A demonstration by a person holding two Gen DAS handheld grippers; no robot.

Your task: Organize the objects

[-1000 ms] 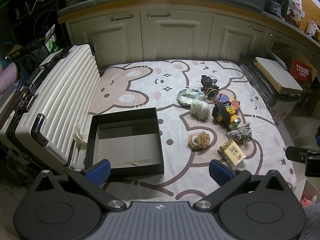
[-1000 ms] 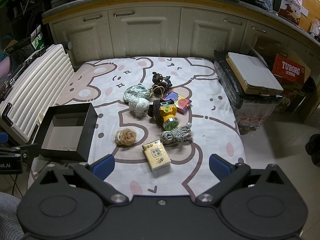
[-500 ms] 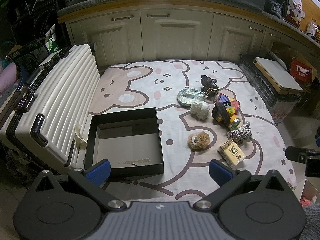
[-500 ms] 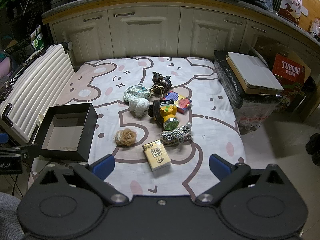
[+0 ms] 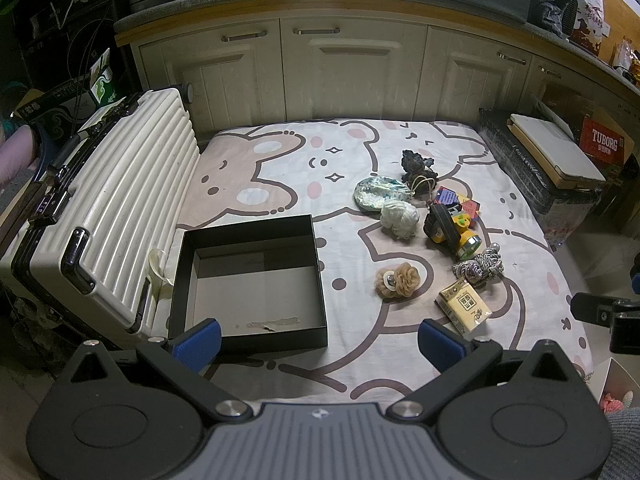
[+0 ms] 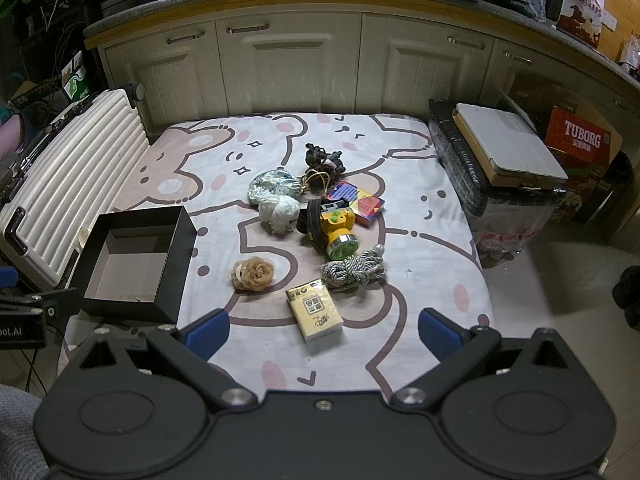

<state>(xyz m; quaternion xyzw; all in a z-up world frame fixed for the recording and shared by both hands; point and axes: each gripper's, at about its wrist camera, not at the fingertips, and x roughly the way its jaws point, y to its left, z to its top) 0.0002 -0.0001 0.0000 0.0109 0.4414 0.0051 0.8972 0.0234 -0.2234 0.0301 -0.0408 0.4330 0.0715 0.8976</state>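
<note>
An empty black box [image 5: 248,280] sits on the left of the bear-print sheet [image 5: 280,168]; it also shows in the right wrist view [image 6: 136,264]. To its right lie a tan flower clip [image 6: 254,274], a yellow tissue pack [image 6: 316,314], a twisted rope [image 6: 354,270], a yellow headlamp [image 6: 334,226], a white yarn ball [image 6: 278,210], a patterned pouch [image 6: 272,184], a colourful cube [image 6: 362,202] and a dark hair tie bundle [image 6: 324,160]. My left gripper [image 5: 320,346] is open above the sheet's near edge by the box. My right gripper [image 6: 322,334] is open just before the tissue pack. Both are empty.
A white ribbed suitcase [image 5: 108,216] lies along the sheet's left edge. A black crate with a flat board [image 6: 508,160] and a red Tuborg carton [image 6: 580,140] stand on the right. Cream cabinets [image 6: 304,64] close off the back.
</note>
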